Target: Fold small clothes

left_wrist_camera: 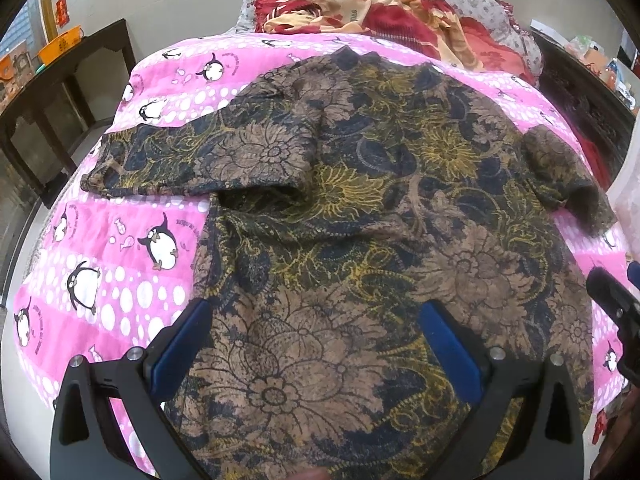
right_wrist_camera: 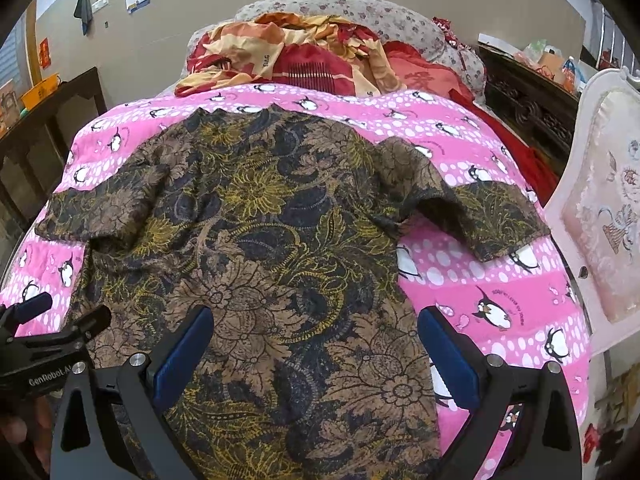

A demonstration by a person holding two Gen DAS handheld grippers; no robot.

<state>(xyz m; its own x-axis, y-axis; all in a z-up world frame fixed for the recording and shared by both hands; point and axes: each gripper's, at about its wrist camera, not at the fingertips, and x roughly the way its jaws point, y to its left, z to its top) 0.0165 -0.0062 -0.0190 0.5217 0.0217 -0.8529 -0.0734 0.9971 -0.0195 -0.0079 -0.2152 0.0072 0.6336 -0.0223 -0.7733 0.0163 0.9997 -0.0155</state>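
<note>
On the bed's pink quilt we have the shirt spread flat, collar away from us, both short sleeves out to the sides. Our left gripper hovers over the lower left part of the shirt with its blue pads set wide and nothing between them; our right gripper is equally wide over the lower right part, straddling the shirt's side edge, also holding nothing.

We judge that no fold is made yet, so the risks lie in the first pinch. The cloth looks thin and limp, and the quilt beneath is soft: if we close too deep, we may catch the quilt with the hem and drag it along. If we pinch only the top layer, the back layer may stay behind and the fold may come out skewed. The left sleeve already has a crease near the armpit, which a fold may lock in. With the grippers near each other, uneven lifting could twist the body of the shirt.
</note>
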